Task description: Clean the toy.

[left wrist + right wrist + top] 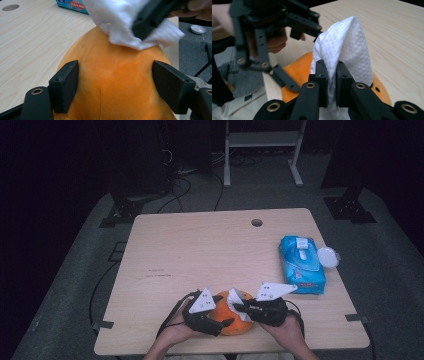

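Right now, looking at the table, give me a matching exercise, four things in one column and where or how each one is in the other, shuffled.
Things:
1. white wipe
2. orange toy
3. blue wipes pack
4. round hole

States:
A. far part of the tabletop
B. pinched in the right gripper
C. between the left gripper jaws
D. lying at the table's right edge

Pairs: 1-B, 2-C, 3-D, 4-A

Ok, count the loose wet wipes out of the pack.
1. A white wipe is clamped in the right gripper and pressed onto the orange plush toy. More may be hidden inside the blue wipe pack at the table's right.
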`<action>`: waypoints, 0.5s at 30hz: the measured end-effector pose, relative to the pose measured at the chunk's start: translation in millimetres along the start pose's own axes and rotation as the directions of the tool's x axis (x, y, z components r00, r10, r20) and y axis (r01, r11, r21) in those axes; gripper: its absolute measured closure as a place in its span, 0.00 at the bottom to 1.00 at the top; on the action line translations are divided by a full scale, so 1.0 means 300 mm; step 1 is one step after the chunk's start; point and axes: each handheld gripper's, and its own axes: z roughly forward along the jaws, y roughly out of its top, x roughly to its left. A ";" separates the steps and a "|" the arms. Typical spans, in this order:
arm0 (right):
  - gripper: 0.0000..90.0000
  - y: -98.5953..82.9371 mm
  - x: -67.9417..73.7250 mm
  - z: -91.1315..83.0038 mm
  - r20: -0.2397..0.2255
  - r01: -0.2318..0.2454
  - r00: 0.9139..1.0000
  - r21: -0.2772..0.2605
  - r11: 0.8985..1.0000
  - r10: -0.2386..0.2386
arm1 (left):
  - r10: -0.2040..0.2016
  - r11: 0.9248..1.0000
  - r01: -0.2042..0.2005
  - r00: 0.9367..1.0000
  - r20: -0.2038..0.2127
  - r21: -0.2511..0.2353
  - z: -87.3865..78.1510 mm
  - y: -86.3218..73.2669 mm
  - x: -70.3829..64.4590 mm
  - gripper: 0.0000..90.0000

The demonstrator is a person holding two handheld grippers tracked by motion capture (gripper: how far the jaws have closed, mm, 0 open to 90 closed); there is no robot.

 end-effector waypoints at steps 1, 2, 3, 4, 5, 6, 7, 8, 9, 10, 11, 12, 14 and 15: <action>0.91 -0.006 -0.017 -0.002 0.016 -0.014 1.000 -0.009 1.000 0.014 | -0.008 1.000 0.008 1.000 0.000 -0.008 -0.005 0.000 0.004 0.25; 0.91 -0.016 -0.036 -0.006 0.022 -0.038 0.999 -0.013 0.999 0.039 | -0.020 1.000 0.020 1.000 0.001 -0.014 -0.012 0.003 0.010 0.24; 0.91 -0.026 -0.052 -0.011 0.031 -0.055 0.998 -0.013 0.998 0.056 | -0.036 0.999 0.036 0.999 0.002 -0.021 -0.018 0.007 0.014 0.22; 0.91 -0.034 -0.062 -0.017 0.040 -0.066 0.997 -0.012 0.998 0.066 | -0.044 0.999 0.044 0.999 -0.001 -0.028 -0.023 0.012 0.017 0.20; 0.91 -0.040 -0.069 -0.023 0.046 -0.071 0.996 -0.009 0.997 0.071 | -0.051 0.998 0.051 0.999 -0.006 -0.032 -0.027 0.015 0.018 0.19; 0.91 -0.043 -0.072 -0.028 0.052 -0.071 0.996 -0.008 0.997 0.071 | -0.056 0.998 0.056 0.998 -0.005 -0.028 -0.029 0.017 0.019 0.18; 0.91 -0.044 -0.073 -0.033 0.057 -0.068 0.996 -0.004 0.998 0.068 | -0.051 0.999 0.051 0.999 -0.004 -0.019 -0.030 0.017 0.019 0.18; 0.91 -0.044 -0.072 -0.034 0.062 -0.063 0.996 0.000 0.998 0.063 | -0.051 0.999 0.051 0.999 -0.003 -0.013 -0.030 0.014 0.020 0.18; 0.91 -0.045 -0.071 -0.035 0.063 -0.062 0.996 0.006 0.998 0.061 | -0.055 0.998 0.055 0.998 0.000 -0.009 -0.031 0.013 0.022 0.18; 0.91 -0.045 -0.070 -0.035 0.064 -0.060 0.996 0.009 0.998 0.059 | -0.061 0.998 0.061 0.998 0.004 -0.010 -0.033 0.012 0.023 0.18; 0.91 -0.045 -0.068 -0.035 0.070 -0.059 0.996 0.015 0.998 0.057 | -0.064 0.998 0.064 0.998 0.007 -0.006 -0.038 0.013 0.024 0.18; 0.91 -0.045 -0.068 -0.036 0.078 -0.056 0.995 0.020 0.998 0.055 | -0.072 0.997 0.072 0.997 0.017 -0.014 -0.043 0.014 0.025 0.18; 0.91 -0.047 -0.072 -0.040 0.086 -0.064 0.994 0.022 0.998 0.062 | -0.089 0.996 0.090 0.995 0.050 -0.020 -0.054 0.016 0.028 0.18; 0.91 -0.050 -0.076 -0.043 0.091 -0.069 0.994 0.022 0.997 0.067 | -0.093 0.995 0.094 0.994 0.057 -0.021 -0.055 0.016 0.028 0.18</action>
